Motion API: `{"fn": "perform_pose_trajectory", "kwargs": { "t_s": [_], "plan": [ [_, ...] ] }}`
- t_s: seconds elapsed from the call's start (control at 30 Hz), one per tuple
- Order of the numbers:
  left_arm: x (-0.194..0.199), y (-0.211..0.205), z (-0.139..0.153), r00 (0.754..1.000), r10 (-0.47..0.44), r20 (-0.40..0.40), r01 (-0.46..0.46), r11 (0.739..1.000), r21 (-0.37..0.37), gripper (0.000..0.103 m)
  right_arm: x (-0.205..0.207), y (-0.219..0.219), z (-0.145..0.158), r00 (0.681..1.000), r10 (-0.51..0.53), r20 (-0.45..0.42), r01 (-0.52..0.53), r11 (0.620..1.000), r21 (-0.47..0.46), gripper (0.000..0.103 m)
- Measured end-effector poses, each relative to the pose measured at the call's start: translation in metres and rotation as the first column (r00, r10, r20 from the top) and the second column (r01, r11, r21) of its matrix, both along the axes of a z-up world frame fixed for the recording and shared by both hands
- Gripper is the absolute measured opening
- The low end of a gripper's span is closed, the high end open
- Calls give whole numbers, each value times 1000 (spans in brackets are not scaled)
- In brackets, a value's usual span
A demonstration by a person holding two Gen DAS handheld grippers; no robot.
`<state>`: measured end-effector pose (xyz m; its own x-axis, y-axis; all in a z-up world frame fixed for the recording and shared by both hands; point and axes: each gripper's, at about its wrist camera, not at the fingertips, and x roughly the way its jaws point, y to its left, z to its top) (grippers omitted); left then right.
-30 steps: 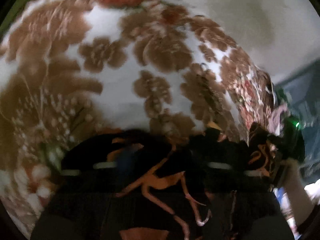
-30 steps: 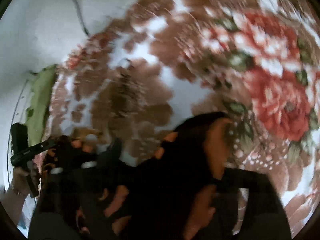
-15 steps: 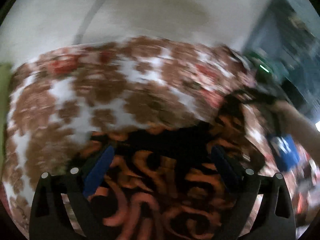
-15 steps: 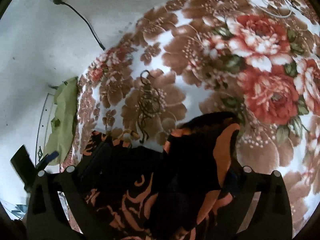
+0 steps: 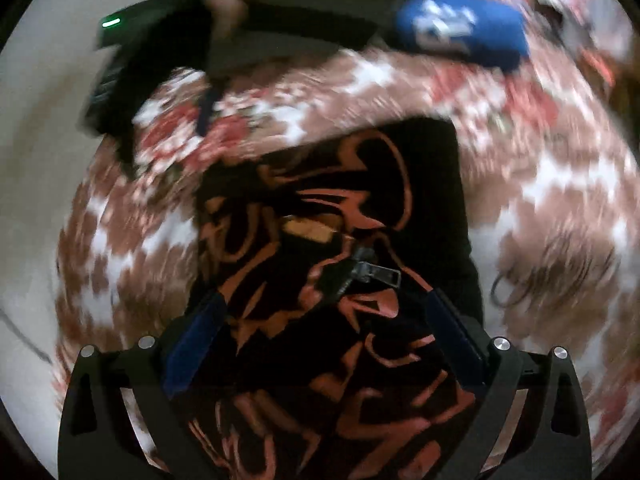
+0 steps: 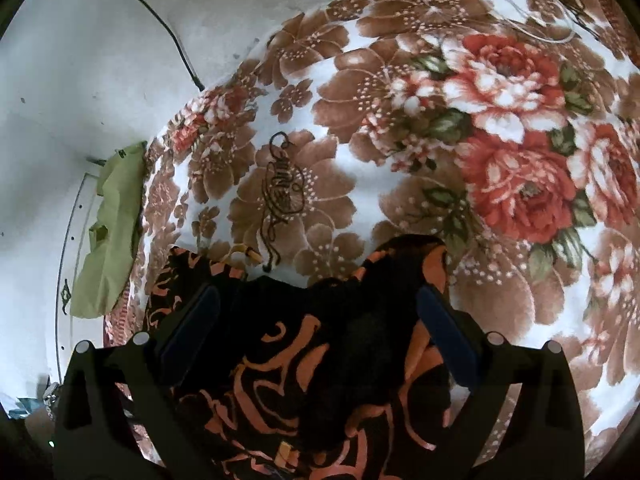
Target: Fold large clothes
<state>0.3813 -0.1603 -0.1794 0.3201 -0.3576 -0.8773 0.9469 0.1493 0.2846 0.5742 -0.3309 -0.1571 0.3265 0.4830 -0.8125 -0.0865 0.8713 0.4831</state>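
A black garment with orange swirl print [image 5: 340,216] lies on the floral blanket [image 5: 552,184]. A metal zipper pull [image 5: 372,270] shows on it in the left wrist view. My left gripper [image 5: 326,322] is open, its blue-padded fingers wide apart just above the garment. The same garment shows bunched in the right wrist view [image 6: 320,360]. My right gripper [image 6: 316,316] is open above its folded edge. The other gripper, held by a hand [image 5: 168,40], appears blurred at the top left of the left wrist view.
The blanket [image 6: 440,140] with brown and red flowers covers the bed. A blue cloth item [image 5: 460,28] lies at the far side. A green cloth [image 6: 112,220] hangs at the bed edge by the white wall [image 6: 60,80], where a black cable [image 6: 168,32] runs. A dark string [image 6: 280,184] lies on the blanket.
Both grippers were shut on the garment a second ago and have let go. The left view has swung round sharply and is blurred. The right gripper has barely moved.
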Motion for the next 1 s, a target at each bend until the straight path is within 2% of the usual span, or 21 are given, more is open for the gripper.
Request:
{"fn": "perform_pose_trajectory", "kwargs": {
  "t_s": [0.17, 0.23, 0.27, 0.3, 0.33, 0.37, 0.47, 0.53, 0.63, 0.73, 0.9, 1.0],
  "plan": [
    [9, -9, -20, 998, -46, 42, 41, 994, 98, 97, -47, -24, 4, 994, -35, 103, 42, 997, -67, 98],
    [10, -16, -27, 996, -75, 42, 68, 988, 135, 93, -76, -29, -2, 990, -33, 135, 46, 994, -97, 98],
    [11, -18, -30, 996, -85, 20, 81, 986, 145, 86, -89, -31, -6, 989, -31, 144, 47, 993, -105, 98],
    [14, -21, -36, 996, -91, 1, 89, 981, 170, 68, -99, -32, -9, 988, -28, 151, 45, 993, -113, 98],
    [15, -22, -41, 996, -90, 3, 88, 977, 192, 44, -111, -30, -13, 987, -17, 161, 38, 991, -128, 98],
    [17, -23, -43, 996, -91, 2, 89, 975, 205, 39, -127, -25, -18, 984, 12, 177, 15, 988, -152, 98],
    [30, -20, -30, 997, -36, -67, 46, 987, 154, 27, -156, -9, -30, 975, 87, 203, -39, 972, -231, 98],
    [44, -13, -15, 993, 25, -114, -13, 995, 99, 17, -166, 4, -37, 970, 143, 199, -84, 957, -279, 98],
    [60, -5, 5, 981, 84, -177, -81, 996, 24, 13, -181, 34, -48, 941, 284, 184, -189, 892, -409, 98],
    [84, 2, 21, 958, 133, -253, -147, 988, -38, 10, -184, 44, -61, 928, 341, 149, -232, 843, -485, 98],
    [144, 20, 43, 905, 245, -347, -303, 945, -123, 10, -177, 32, -80, 943, 321, 83, -242, 837, -490, 98],
    [180, 34, 38, 866, 313, -390, -391, 910, -137, 10, -177, 26, -90, 951, 304, 61, -233, 829, -509, 98]
  ]
}}
